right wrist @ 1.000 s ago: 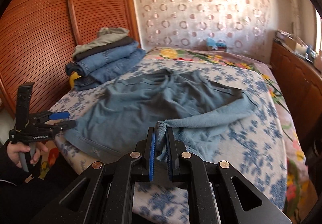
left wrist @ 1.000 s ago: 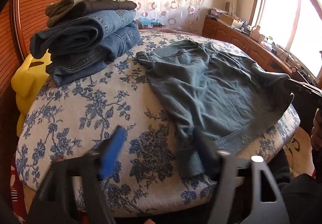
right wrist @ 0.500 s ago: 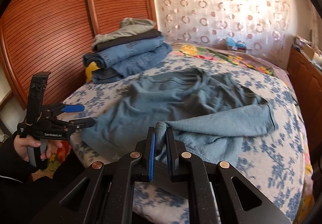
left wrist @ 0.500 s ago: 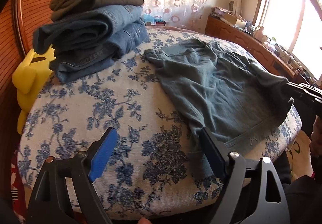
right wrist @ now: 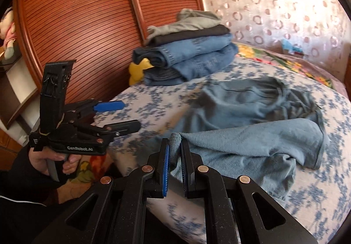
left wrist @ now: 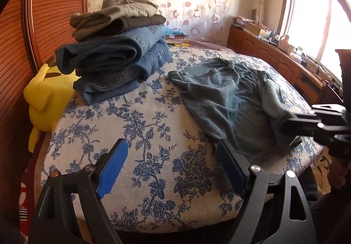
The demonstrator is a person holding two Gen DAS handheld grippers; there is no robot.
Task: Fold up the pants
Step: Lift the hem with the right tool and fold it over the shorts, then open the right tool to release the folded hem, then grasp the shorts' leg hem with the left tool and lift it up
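The pants are lying rumpled across the near half of the bed, their hem end reaching the near edge and one leg already doubled back over the rest. They are looking soft, light and limp, a brushed cloth that is sagging into wrinkles rather than holding a crease, so any fold is likely needing two corners taken at once and a flat drag to smooth it. The right gripper is pinching a bunched corner of the folded-over leg, its jaws nearly pressed together on the cloth. The left gripper is hanging over the near edge with its jaws spread and nothing between them; they have just been opening. A good hold for it seems to be the hem at the near edge. No containers are showing; a stack of folded clothes is sitting at the far left corner, well apart from the pants.
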